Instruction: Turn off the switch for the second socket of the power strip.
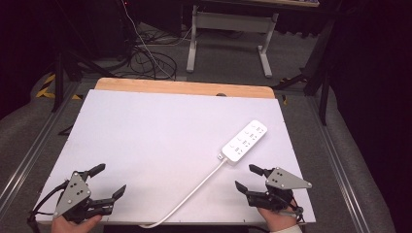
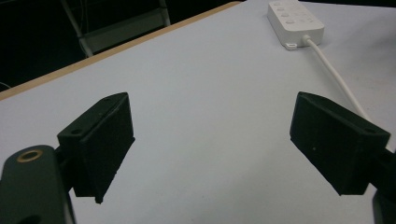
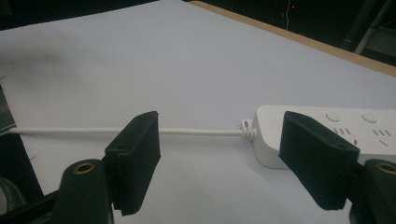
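on the white surface (image 1: 145,131) the power strip (image 1: 244,141) lies at the right, long axis slanting from near-left to far-right, its cord (image 1: 194,189) trailing off the near edge; right gripper (image 1: 248,177) just short of it, jaws apart and empty; left gripper (image 1: 111,179) well apart, wide, empty; bare sheet between

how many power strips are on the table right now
1. The white power strip lies near the table's right edge, ahead of the right tongs, its cord trailing to the near edge.
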`<state>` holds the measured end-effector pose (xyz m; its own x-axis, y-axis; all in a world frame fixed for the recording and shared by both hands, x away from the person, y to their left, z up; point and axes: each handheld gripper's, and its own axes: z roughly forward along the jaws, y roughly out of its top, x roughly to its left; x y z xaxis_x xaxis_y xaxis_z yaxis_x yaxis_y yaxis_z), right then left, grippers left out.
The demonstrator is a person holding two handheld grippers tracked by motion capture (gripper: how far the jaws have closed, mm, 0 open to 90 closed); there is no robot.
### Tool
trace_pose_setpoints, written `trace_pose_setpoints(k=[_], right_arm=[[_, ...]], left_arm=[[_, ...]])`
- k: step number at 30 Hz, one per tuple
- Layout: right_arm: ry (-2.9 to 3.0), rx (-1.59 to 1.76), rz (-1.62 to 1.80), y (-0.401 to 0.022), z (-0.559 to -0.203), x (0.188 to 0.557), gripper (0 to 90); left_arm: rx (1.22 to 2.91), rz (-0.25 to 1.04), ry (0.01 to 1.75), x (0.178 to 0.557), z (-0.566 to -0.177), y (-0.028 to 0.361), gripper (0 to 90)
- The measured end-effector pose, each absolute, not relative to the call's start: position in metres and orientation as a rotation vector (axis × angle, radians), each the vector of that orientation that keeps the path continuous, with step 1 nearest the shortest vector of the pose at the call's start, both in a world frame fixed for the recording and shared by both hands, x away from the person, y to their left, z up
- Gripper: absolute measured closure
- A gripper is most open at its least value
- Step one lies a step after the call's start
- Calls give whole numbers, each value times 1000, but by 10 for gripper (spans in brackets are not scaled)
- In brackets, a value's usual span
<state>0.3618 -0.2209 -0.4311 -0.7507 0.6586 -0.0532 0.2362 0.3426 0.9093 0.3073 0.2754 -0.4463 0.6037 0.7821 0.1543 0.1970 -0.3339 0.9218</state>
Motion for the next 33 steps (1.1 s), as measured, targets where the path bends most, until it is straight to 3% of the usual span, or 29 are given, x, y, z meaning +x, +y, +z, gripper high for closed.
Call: trace_pose_setpoints(k=[25,29,33], right_arm=[[2181,807,1382,-209,-404,396,310],[2184,806,1376,-208,-402,398,335],[2170,800,1349,-207,-400,399,424]], left_arm=[[1848,744,796,308,-447,275,142],[1853,748,794,308,-446,276,143],[1850,749,797,308,-446,276,144]])
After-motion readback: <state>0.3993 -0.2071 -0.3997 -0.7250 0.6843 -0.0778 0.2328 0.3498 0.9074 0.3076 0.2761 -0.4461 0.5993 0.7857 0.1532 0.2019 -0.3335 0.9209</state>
